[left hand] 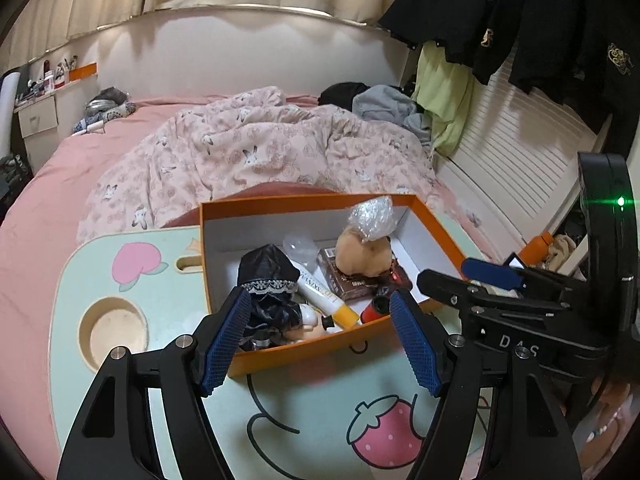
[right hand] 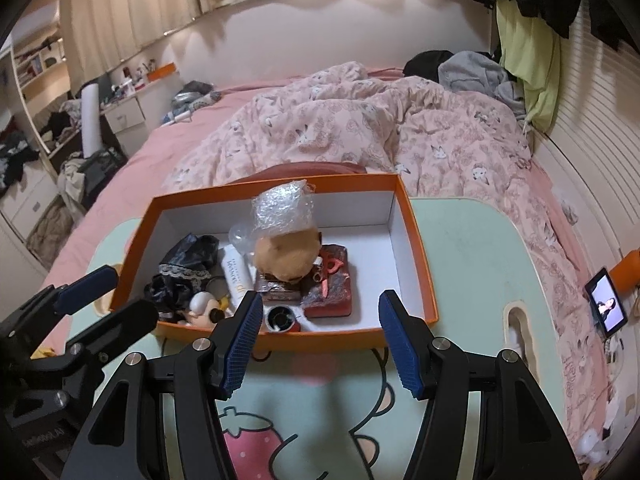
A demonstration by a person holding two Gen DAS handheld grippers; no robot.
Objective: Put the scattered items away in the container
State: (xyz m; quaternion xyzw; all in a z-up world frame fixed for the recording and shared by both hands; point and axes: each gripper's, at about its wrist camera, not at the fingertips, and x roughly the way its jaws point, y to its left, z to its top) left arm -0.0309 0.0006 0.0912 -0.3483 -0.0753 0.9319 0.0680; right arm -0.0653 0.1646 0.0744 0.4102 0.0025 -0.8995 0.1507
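An orange box (left hand: 440,226) (right hand: 416,236) with a white inside stands on a mint-green lap table (left hand: 168,300) (right hand: 472,248). In it lie a tan plush toy (left hand: 360,254) (right hand: 286,258) with bubble wrap (right hand: 282,208) on top, a white-and-yellow tube (left hand: 324,294) (right hand: 236,274), a black lace cloth (left hand: 266,272) (right hand: 186,268), a dark red packet (right hand: 334,292) and a small red cylinder (left hand: 376,308). My left gripper (left hand: 320,336) is open and empty in front of the box. My right gripper (right hand: 318,344) is open and empty just before the box's near wall.
The table sits on a pink bed with a crumpled floral duvet (left hand: 256,152) (right hand: 360,128). A phone (right hand: 608,308) with a lit screen lies at the right. Clothes hang at the upper right (left hand: 520,20). The table has a round cup hollow (left hand: 114,332).
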